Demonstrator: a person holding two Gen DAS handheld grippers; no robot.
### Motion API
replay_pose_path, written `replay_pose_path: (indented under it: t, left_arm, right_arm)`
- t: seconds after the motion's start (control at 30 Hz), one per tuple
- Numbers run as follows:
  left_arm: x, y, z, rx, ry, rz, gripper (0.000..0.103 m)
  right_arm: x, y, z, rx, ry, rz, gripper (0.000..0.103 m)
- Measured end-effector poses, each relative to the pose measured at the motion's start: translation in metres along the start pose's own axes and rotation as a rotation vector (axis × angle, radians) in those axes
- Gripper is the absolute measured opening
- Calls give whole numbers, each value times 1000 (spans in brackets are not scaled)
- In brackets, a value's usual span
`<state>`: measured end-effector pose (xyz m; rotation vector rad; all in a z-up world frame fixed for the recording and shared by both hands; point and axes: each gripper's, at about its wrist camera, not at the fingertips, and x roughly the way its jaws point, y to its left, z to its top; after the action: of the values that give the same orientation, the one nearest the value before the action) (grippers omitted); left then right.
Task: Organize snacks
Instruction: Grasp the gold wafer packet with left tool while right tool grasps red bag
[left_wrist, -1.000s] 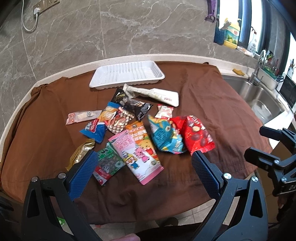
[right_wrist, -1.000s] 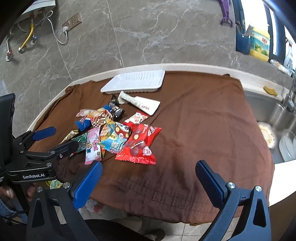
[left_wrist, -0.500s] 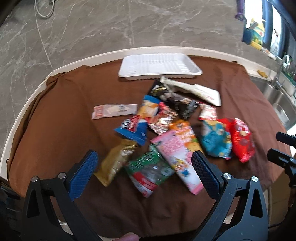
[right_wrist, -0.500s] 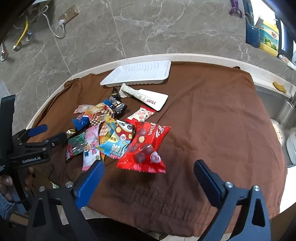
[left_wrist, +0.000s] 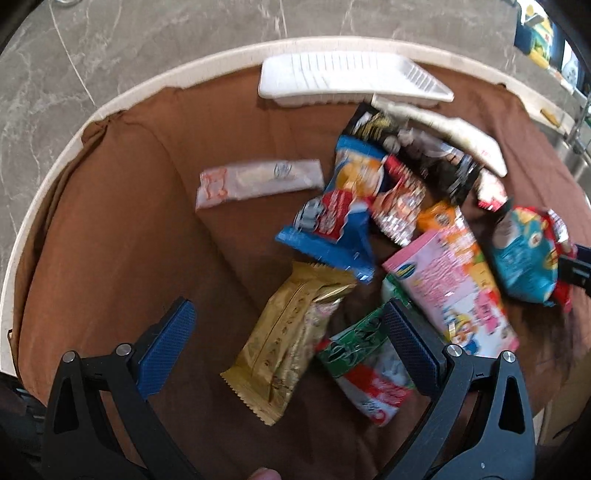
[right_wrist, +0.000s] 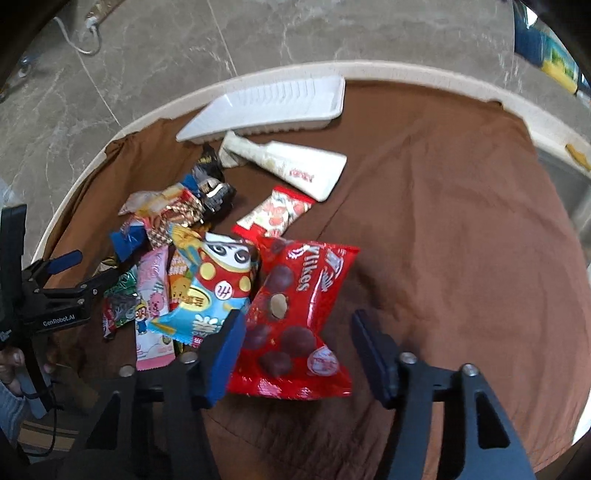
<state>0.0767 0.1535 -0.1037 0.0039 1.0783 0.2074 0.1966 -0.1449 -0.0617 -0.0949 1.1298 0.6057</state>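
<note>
Several snack packets lie in a heap on a brown cloth (left_wrist: 110, 240). My left gripper (left_wrist: 291, 332) is open, its jaws on either side of a gold packet (left_wrist: 291, 339), just above it. A green and red packet (left_wrist: 365, 369) lies under its right finger. My right gripper (right_wrist: 299, 347) is open over the near end of a red chocolate-ball bag (right_wrist: 299, 314); whether it touches is unclear. A white tray (left_wrist: 347, 79) stands empty at the back, also in the right wrist view (right_wrist: 273, 107).
A white tube-shaped packet (right_wrist: 295, 168) lies just in front of the tray. A long pale packet (left_wrist: 258, 181) lies apart on the left. A blue panda bag (right_wrist: 210, 291) and a pink packet (left_wrist: 454, 291) sit mid-heap. The cloth's right half (right_wrist: 461, 240) is bare. A sink is at right.
Both grippers have moved forward and down toward the heap. The left one now straddles the gold packet; the right one has come over the red bag and narrowed somewhat.
</note>
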Motion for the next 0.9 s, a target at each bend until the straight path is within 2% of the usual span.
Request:
replay_pose_path:
  t: [0.17,0.3,0.37,0.63,0.9]
  left_arm:
    - [17,20,-3,-62,21,-77,103]
    - [31,41,-10,-155,33,-177,103]
    - [33,43,-11,-131,24,-153,103]
    - [44,48,-11,-86,8,-173,103]
    - [35,40,-12,-58,49,-189,103]
  right_arm:
    - [9,2,0,21,26,26,53]
    - [15,-4,-1,66,40,57,54]
    - [14,-8,-1,84,33,77,53]
    - [14,-7,-2,66,31,109,63]
    - [15,-8,-2,66,25,131,65]
